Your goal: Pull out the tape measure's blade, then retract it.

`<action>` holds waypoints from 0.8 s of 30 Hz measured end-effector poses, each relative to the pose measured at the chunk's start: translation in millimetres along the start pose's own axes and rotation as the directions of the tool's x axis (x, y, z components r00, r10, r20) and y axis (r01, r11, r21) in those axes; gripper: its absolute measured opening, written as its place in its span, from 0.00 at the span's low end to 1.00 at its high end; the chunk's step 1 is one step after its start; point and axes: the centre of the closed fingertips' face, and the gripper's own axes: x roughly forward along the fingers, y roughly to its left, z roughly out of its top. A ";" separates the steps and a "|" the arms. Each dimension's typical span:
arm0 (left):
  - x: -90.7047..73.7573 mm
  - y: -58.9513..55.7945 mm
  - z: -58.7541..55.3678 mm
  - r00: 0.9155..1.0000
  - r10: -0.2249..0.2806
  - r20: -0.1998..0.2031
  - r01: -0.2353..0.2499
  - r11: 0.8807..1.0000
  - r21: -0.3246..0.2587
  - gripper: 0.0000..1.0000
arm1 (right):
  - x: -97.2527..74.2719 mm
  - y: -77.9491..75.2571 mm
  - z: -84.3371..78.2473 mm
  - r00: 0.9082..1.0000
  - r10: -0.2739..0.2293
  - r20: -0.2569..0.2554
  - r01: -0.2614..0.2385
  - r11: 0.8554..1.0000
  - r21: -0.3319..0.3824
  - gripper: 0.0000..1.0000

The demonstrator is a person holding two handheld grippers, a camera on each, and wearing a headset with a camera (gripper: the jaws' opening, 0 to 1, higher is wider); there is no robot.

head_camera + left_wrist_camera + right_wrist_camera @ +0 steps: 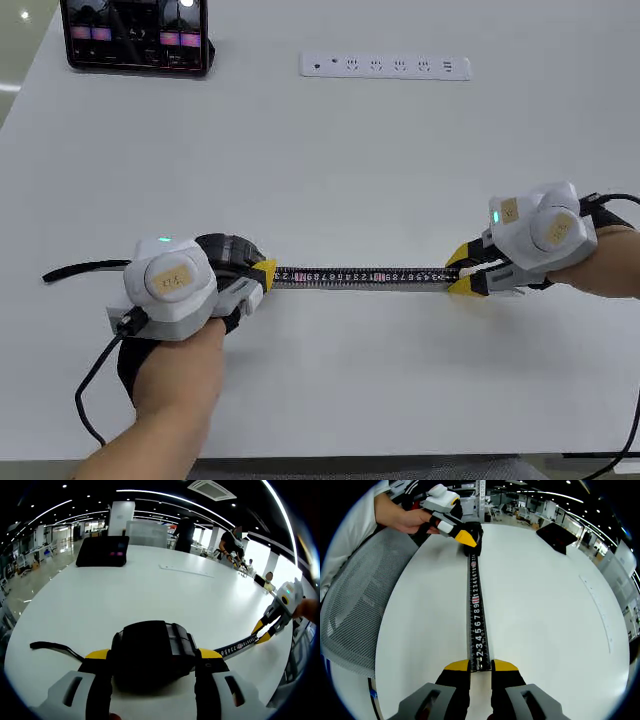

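Tape measure case [228, 252] sits on the bench [330, 150] at the near left, clamped across its sides by the left tongs [153, 655]. Its blade [476, 615] is drawn out along the bench to the right. There the right tongs [481, 667] are closed on its free end, though whether they pinch the end hook or only the strip is hard to tell. The pull looks done, so the risk lies in retraction: if the right tongs let go outright, the spring could whip the blade back and jolt the case loose. Sideways drift of either hand could kink the strip or twist the case in its grip.
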 end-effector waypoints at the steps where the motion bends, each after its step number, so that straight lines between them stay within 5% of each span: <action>1: -0.2 0.0 -0.2 1.000 0.000 -0.004 0.000 1.000 -0.001 0.63 | 0.0 0.0 0.0 1.000 0.000 -0.001 0.000 1.000 -0.002 0.12; 24: -3.0 -1.1 -1.2 1.000 -0.011 -0.012 0.011 1.000 0.000 0.61 | 0.6 -2.2 0.8 1.000 -0.004 -0.018 0.004 1.000 -0.004 0.11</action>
